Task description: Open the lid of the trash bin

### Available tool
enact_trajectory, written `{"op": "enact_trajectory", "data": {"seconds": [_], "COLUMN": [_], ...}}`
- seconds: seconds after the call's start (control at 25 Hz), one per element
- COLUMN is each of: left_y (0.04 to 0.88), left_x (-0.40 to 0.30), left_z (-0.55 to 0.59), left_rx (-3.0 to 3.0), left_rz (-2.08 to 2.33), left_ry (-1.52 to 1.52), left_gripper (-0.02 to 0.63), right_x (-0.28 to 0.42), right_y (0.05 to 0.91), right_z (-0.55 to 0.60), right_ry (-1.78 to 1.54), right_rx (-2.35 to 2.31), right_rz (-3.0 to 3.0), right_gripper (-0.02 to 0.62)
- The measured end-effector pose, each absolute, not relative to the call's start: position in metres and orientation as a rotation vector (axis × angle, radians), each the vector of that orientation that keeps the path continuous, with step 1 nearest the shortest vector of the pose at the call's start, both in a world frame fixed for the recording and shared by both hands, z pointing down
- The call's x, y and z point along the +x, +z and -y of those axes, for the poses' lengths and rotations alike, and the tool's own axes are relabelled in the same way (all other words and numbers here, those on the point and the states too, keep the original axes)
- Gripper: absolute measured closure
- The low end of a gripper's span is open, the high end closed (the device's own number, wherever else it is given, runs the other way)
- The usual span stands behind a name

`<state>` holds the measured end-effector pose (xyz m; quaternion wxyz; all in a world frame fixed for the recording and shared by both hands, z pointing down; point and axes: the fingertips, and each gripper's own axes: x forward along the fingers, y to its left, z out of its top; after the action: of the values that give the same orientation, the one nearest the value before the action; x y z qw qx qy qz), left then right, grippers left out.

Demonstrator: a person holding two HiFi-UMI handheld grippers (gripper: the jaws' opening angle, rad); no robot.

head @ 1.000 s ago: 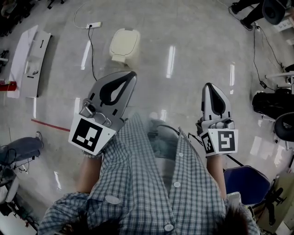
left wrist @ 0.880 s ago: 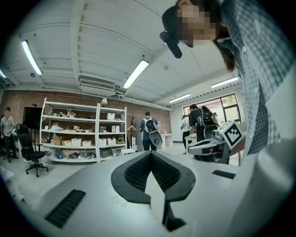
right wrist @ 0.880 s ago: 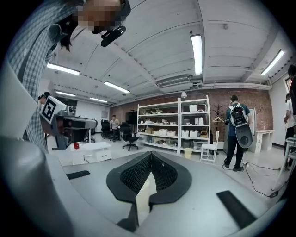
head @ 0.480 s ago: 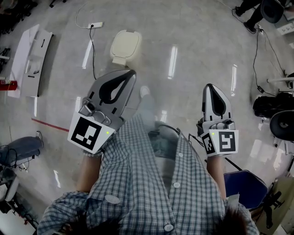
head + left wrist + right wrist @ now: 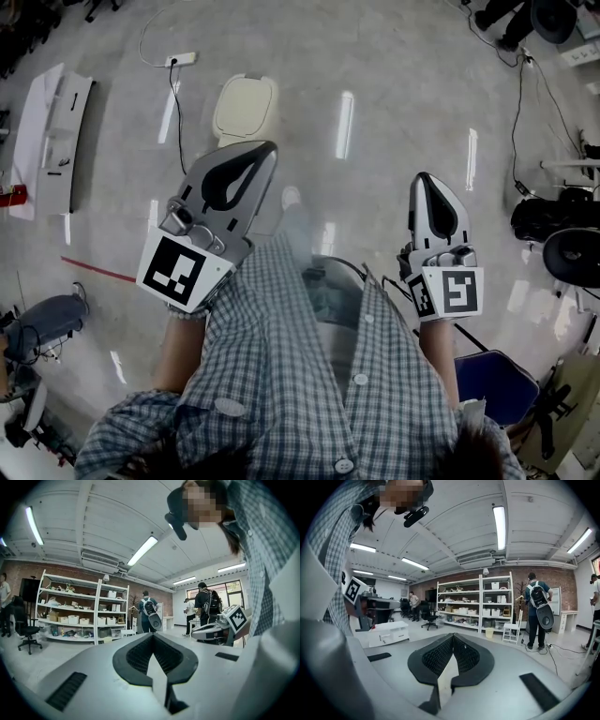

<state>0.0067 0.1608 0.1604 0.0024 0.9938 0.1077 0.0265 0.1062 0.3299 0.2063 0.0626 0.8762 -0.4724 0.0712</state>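
Clenching on nothing, the left gripper [image 5: 266, 152] has its two black ribbed jaws pressed tip to tip, and the left gripper view [image 5: 153, 637] shows only bare floor through the gap behind the tips. The right gripper [image 5: 424, 176] is the same: jaws together and empty in its own view [image 5: 452, 637]. Both are held out in front of a person in a checked shirt [image 5: 300, 375], the left one on the left and reaching a little farther. Their marker cubes [image 5: 175, 272] sit at the near ends, by the hands.

The cream trash bin [image 5: 246, 108] stands on the pale glossy floor [image 5: 394, 84], just far of the left gripper's tip in the head view. Its lid lies flat on top, and neither gripper touches it.

Farther left, a white power strip [image 5: 181, 59] trails a dark cable [image 5: 175, 108] past the bin, and white panels [image 5: 56, 141] lie at the far left. A red line [image 5: 98, 270] marks the floor near left, and a blue chair [image 5: 487, 380] stands near right. White shelves [image 5: 473, 604] and a person with a backpack [image 5: 539, 609] show across the room.
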Motion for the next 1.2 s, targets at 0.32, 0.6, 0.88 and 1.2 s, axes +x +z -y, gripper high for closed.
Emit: {"op": "enact_trajectory", "data": {"seconds": [0.32, 0.6, 0.88, 1.2], "left_y": [0.16, 0.163, 0.155, 0.143], "left_x": [0.062, 0.092, 0.105, 0.094], "left_z": [-0.117, -0.075, -0.027, 0.016], "left_rx": [3.102, 3.105, 3.12, 3.1], "left_rz": [-0.372, -0.329, -0.258, -0.117], "left_ry": [0.08, 0.135, 0.061, -0.044], "left_gripper": [0.608, 0.609, 0.609, 0.607], "right_x": [0.155, 0.191, 0.214, 0.216], "right_y": [0.206, 0.198, 0.194, 0.187], "right_z": [-0.288, -0.244, -0.19, -0.144], "right_ry": [0.235, 0.206, 0.172, 0.116], "right_rx": [2.662, 2.64, 2.6, 2.54], "right_rz": [1.4, 1.426, 1.482, 1.564], "right_gripper": [0.578, 0.578, 0.578, 0.577]}}
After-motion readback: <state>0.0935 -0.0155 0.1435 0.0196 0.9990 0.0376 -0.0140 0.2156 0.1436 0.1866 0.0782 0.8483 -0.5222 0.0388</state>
